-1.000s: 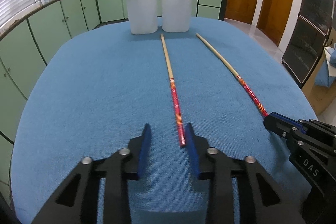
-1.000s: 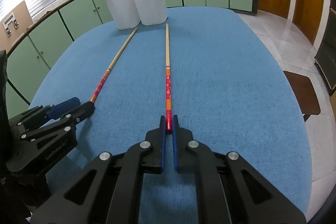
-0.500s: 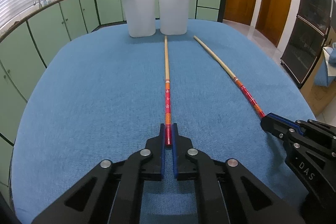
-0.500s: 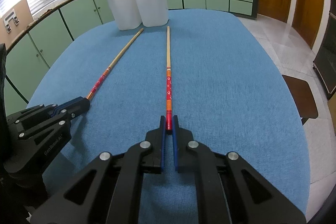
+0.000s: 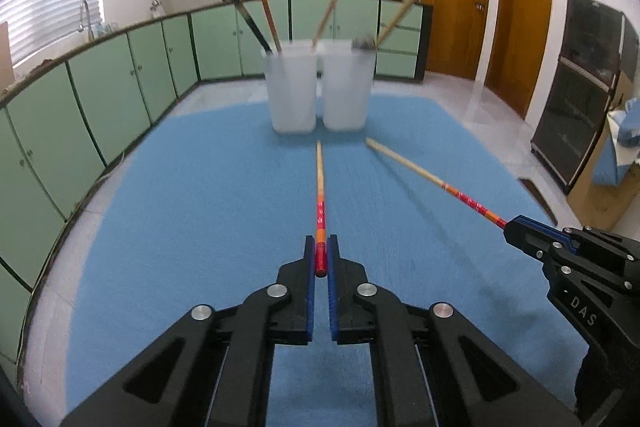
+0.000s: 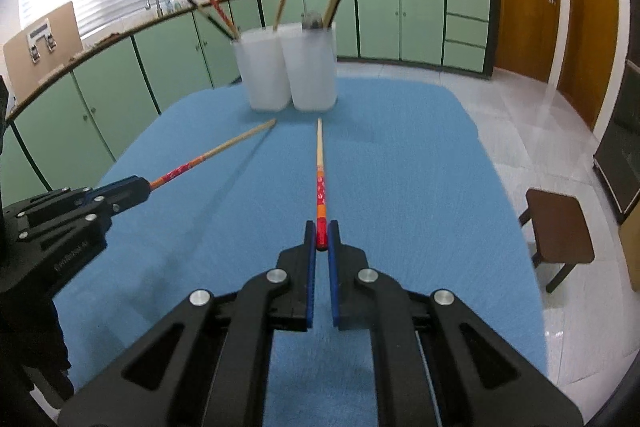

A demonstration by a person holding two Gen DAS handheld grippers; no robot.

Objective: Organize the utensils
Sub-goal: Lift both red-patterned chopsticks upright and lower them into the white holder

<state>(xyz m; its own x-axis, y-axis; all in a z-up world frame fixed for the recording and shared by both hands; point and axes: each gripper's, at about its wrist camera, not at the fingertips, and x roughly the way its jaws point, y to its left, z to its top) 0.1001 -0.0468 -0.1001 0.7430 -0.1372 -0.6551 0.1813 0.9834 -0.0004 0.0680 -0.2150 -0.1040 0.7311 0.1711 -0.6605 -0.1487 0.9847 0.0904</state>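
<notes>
Two long bamboo chopsticks with red and orange patterned ends are held, one per gripper. My left gripper [image 5: 320, 251] is shut on the red end of one chopstick [image 5: 319, 175], which points at two white cups [image 5: 293, 95]. My right gripper [image 6: 320, 235] is shut on the other chopstick [image 6: 319, 163]. Each gripper shows in the other's view: the right gripper [image 5: 514, 229] with its chopstick [image 5: 420, 173], the left gripper [image 6: 138, 186] with its chopstick [image 6: 224, 146]. Both chopsticks hang above the blue cloth. The cups [image 6: 312, 71] hold several utensils.
The blue cloth [image 5: 200, 207] covers the table top, with the cups at its far end. Green cabinets [image 5: 100, 107] run along the left and back. A brown stool [image 6: 560, 227] stands off the table's right side, and a dark cabinet [image 5: 580, 87] stands further right.
The left gripper closed on its chopstick's red end. Both grippers then rose, lifting the two chopsticks off the cloth; the cups now sit lower and farther in both views.
</notes>
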